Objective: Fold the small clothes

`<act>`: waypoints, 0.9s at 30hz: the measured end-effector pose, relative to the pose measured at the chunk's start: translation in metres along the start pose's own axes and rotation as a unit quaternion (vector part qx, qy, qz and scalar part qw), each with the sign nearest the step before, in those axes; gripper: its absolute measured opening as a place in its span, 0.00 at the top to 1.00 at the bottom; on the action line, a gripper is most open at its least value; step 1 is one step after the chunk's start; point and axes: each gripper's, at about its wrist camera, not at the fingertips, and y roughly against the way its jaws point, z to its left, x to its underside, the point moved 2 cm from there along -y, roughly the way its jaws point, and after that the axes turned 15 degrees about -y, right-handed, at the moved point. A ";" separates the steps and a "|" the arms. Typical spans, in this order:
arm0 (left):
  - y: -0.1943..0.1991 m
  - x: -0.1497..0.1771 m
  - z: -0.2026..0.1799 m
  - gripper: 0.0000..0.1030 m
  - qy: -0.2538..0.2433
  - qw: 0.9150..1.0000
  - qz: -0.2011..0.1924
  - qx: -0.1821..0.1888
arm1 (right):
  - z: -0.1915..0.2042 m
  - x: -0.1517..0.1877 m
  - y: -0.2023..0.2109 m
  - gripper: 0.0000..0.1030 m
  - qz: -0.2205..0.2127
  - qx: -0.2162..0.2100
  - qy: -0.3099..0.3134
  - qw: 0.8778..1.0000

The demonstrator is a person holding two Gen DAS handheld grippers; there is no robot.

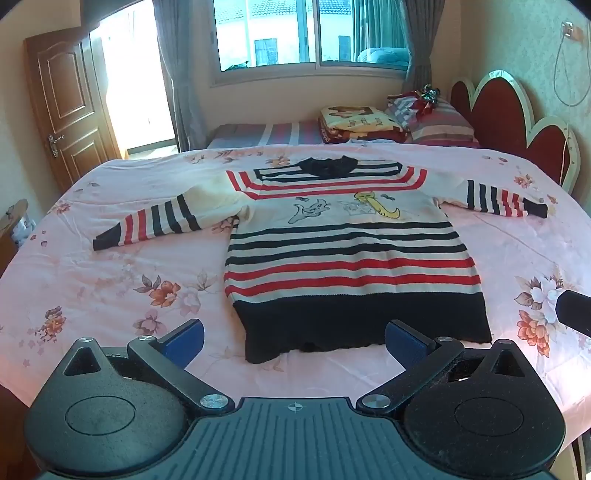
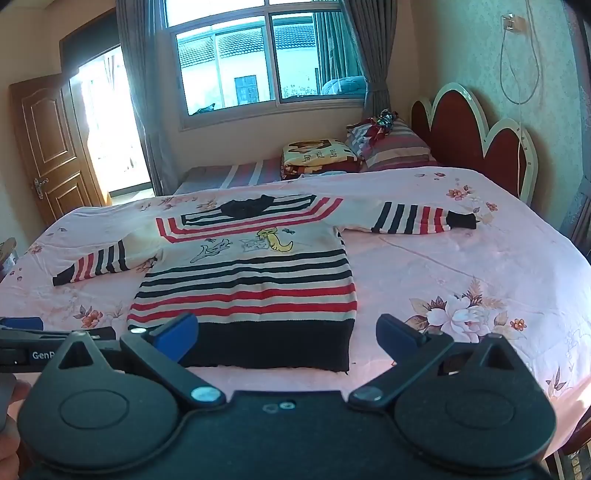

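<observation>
1. left tool [image 1: 293, 341] hangs spread and empty over the sweater's [image 1: 347, 251] dark hem.
2. sweater lies flat on the bed [image 1: 110, 266], sleeves out; soft, light knit, likely droops, so pinch cuff or hem corner.
3. right tool [image 2: 287, 338], likewise agape, holds nothing.

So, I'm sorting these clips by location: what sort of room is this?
A home bedroom, most likely. A striped sweater lies flat on a bed covered by a pink floral sheet, with a red scalloped headboard and a striped pillow behind it, under a curtained window.
</observation>
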 end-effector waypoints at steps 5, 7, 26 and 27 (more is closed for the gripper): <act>-0.001 -0.001 -0.002 0.00 -0.002 1.000 -0.001 0.001 | -0.002 -0.001 0.000 0.01 -0.001 -0.001 -0.003 1.000; -0.002 -0.002 -0.003 0.00 -0.002 1.000 0.000 0.001 | -0.004 -0.001 0.000 0.01 -0.002 0.000 -0.004 1.000; -0.006 -0.004 -0.007 0.00 0.004 1.000 0.006 0.001 | -0.009 -0.002 -0.004 0.01 -0.011 -0.003 -0.005 1.000; -0.007 -0.005 -0.008 0.00 0.004 1.000 0.007 0.001 | -0.009 -0.002 -0.005 0.01 -0.011 -0.003 -0.006 1.000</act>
